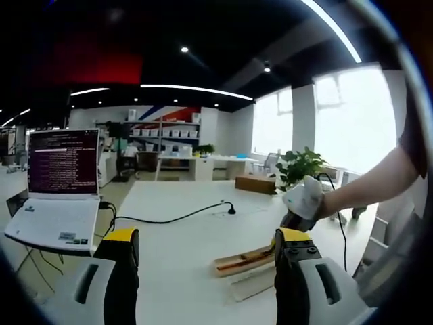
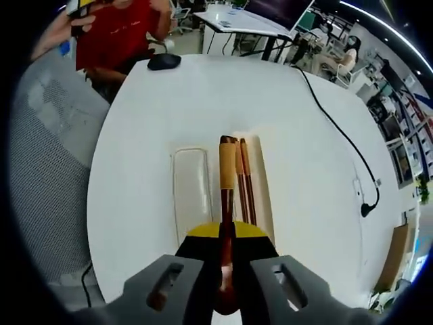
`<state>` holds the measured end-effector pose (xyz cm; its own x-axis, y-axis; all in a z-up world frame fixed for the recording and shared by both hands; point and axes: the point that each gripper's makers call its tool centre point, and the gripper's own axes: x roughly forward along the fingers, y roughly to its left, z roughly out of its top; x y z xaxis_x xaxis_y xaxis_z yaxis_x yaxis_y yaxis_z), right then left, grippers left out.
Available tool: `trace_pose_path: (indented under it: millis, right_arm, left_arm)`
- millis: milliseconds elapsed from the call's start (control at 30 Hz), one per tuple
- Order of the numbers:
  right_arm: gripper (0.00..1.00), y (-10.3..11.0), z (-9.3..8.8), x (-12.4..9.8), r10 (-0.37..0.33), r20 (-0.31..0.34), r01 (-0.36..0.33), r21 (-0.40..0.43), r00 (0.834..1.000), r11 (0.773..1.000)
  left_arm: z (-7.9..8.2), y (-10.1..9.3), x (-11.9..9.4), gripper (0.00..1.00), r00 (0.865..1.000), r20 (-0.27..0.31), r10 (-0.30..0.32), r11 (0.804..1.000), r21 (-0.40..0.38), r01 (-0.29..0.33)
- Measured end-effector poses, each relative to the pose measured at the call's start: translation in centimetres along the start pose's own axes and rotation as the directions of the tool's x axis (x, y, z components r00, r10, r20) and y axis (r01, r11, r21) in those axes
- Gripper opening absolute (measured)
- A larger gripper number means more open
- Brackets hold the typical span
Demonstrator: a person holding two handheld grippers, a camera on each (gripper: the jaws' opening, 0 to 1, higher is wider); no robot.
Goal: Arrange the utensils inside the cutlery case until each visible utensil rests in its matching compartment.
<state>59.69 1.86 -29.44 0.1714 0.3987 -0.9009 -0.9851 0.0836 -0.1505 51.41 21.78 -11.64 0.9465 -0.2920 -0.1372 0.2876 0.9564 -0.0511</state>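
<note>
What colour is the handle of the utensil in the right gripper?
Tan handle, coppery stem; clearest in the right gripper view.

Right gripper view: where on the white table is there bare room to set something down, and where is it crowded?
Bare table stretches between the mouse and the clear lid, and again right of the cutlery case out to the black cable. It is crowded mid-table: lid, case, chopsticks, and the utensil clamped in the right gripper.
</note>
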Motion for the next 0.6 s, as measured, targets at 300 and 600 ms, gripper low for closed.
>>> trace_pose_path:
  millis: [300,600]
  right_arm:
    - [0.00,-1.1,0.3,0.7,0.002,-0.014,-0.003,-0.015,1.000,1.000]
    - [0.00,-1.8,0.2,2.0,0.011,-0.022,-0.011,-0.014,1.000,1.000]
  left_arm:
    - [-0.1,-0.1,0.1,0.85,1.000,-0.004,-0.003,1.000,-0.003,0.003]
    - [-0.4,-0.1,0.1,0.85,1.000,-0.015,-0.001,1.000,0.003,0.001]
